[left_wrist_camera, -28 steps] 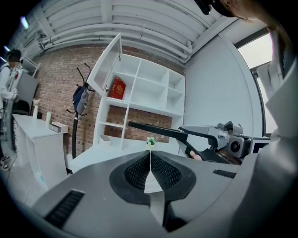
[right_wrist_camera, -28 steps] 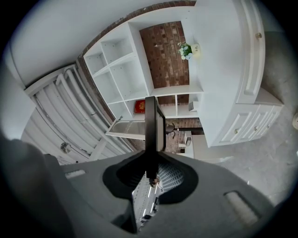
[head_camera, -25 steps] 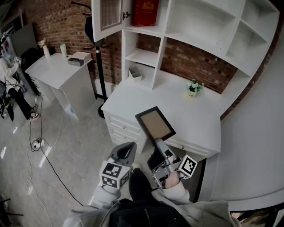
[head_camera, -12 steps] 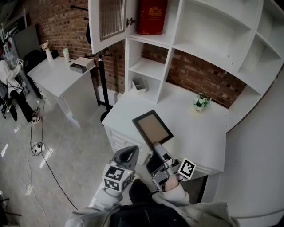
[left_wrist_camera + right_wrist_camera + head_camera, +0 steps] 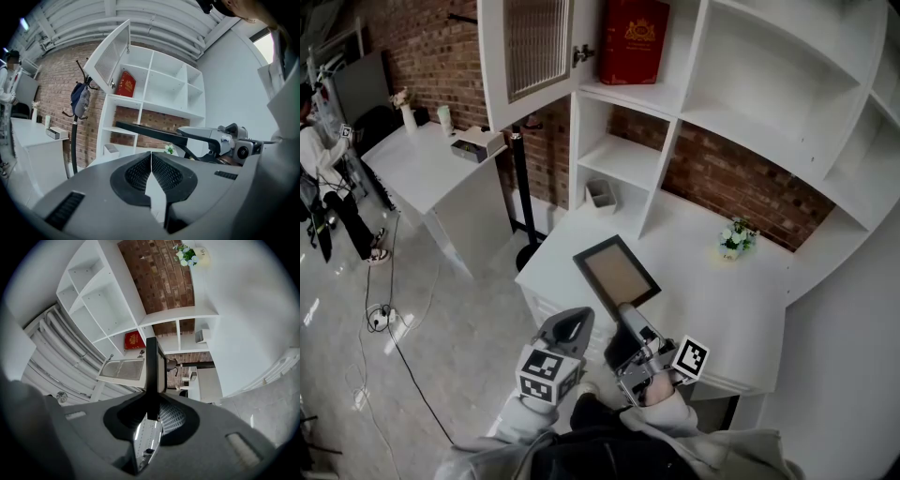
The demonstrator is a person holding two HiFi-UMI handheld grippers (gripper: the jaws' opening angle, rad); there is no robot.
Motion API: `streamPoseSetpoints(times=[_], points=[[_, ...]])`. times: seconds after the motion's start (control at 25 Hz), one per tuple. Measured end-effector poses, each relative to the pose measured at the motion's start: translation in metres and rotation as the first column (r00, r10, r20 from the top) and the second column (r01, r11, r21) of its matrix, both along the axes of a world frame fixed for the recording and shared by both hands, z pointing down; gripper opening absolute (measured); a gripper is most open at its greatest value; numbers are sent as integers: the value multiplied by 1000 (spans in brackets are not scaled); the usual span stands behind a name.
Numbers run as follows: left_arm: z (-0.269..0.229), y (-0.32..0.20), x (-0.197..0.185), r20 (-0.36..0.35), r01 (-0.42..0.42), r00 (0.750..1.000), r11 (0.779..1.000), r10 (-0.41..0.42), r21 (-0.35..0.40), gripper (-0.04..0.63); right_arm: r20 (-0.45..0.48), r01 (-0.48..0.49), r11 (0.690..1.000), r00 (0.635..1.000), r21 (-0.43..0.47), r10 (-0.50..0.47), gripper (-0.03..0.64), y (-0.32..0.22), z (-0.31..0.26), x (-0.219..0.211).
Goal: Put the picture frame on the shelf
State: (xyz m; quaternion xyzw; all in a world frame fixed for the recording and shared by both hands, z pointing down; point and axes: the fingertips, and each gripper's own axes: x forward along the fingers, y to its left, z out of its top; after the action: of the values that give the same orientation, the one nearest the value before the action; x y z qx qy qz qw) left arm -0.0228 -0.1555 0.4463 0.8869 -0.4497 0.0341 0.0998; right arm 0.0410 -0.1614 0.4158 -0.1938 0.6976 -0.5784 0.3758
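- Picture frame (image 5: 616,272): dark border, brown panel facing up. It is held in the air over the front left part of the white desk (image 5: 722,305), not yet on the shelf unit (image 5: 623,161).
- Right hand-held gripper (image 5: 627,312): the jaws pinch the frame's near edge, which stands between the pads.
- Left hand-held gripper (image 5: 577,317): the jaws are pressed together with nothing between them. It is beside the right one and apart from the frame.
- Shelf unit: it stands on the desk against a brick wall. A red box (image 5: 633,39) occupies an upper compartment beside an open louvred door (image 5: 530,47).
- Potted flower (image 5: 734,239): on the desk, well apart from the frame.
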Motion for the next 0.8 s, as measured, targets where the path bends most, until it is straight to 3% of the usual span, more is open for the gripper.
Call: streamPoseSetpoints(times=[0.8], points=[[7,-125,-1,7,4,1000,1000,-4,16,5,15,13,1000,1000,-9,-13,69,-121,15,-4]])
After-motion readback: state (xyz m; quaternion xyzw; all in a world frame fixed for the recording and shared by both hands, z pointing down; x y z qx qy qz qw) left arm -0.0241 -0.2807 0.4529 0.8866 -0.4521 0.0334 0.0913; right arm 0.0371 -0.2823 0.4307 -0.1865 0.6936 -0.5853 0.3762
